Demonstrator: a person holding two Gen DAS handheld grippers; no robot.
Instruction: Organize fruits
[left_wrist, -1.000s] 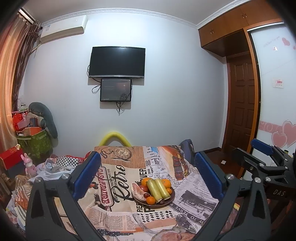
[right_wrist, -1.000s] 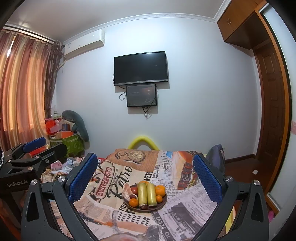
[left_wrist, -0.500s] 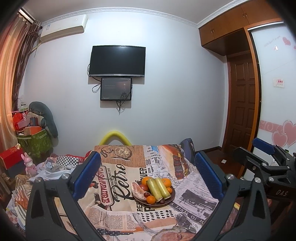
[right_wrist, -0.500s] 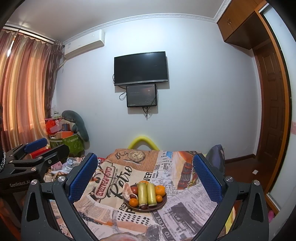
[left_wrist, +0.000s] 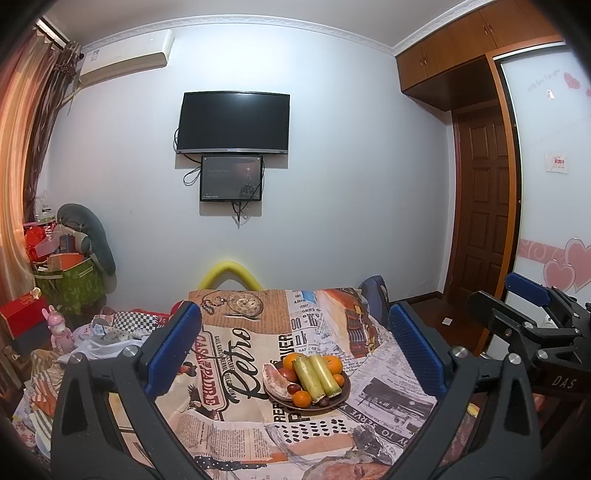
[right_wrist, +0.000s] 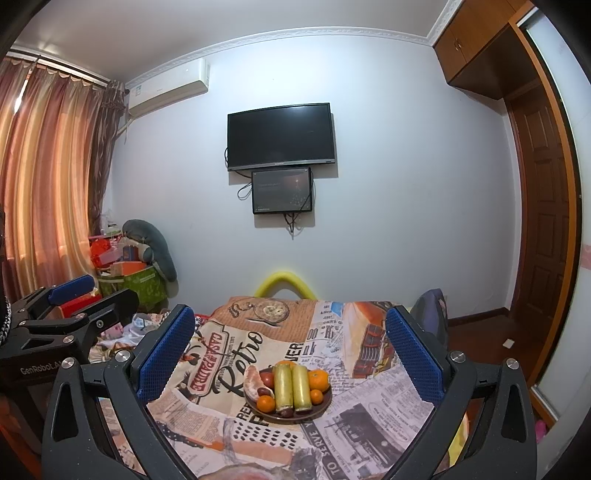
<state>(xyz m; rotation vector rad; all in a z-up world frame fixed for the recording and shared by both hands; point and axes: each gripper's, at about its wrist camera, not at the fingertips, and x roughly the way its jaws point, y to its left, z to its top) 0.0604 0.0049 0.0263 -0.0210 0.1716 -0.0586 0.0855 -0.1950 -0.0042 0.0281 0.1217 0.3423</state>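
Observation:
A brown plate (left_wrist: 343, 394) (right_wrist: 327, 404) of fruit sits on a table covered by a newspaper-print cloth (left_wrist: 229, 369) (right_wrist: 354, 354). On it lie two yellow-green cylinders (left_wrist: 317, 373) (right_wrist: 293, 384), several oranges (left_wrist: 331, 363) (right_wrist: 318, 379), a peeled pomelo wedge (left_wrist: 275, 380) (right_wrist: 253, 382) and small dark red fruits (left_wrist: 289, 374) (right_wrist: 266, 379). My left gripper (left_wrist: 295, 343) is open, held back from and above the plate, nothing between its blue pads. My right gripper (right_wrist: 290, 341) is open too, equally clear of the plate. Each gripper shows at the other view's edge.
A yellow foam arch (left_wrist: 231, 275) (right_wrist: 286, 284) rises behind the table's far edge. A dark chair back (left_wrist: 375, 291) (right_wrist: 430, 306) stands at the far right corner. Boxes, a green bag (left_wrist: 72, 284) and clutter fill the left. A wooden door (left_wrist: 480, 206) is on the right.
Almost nothing differs; both views drift very slightly, and both grippers stay open at the same distance from the plate.

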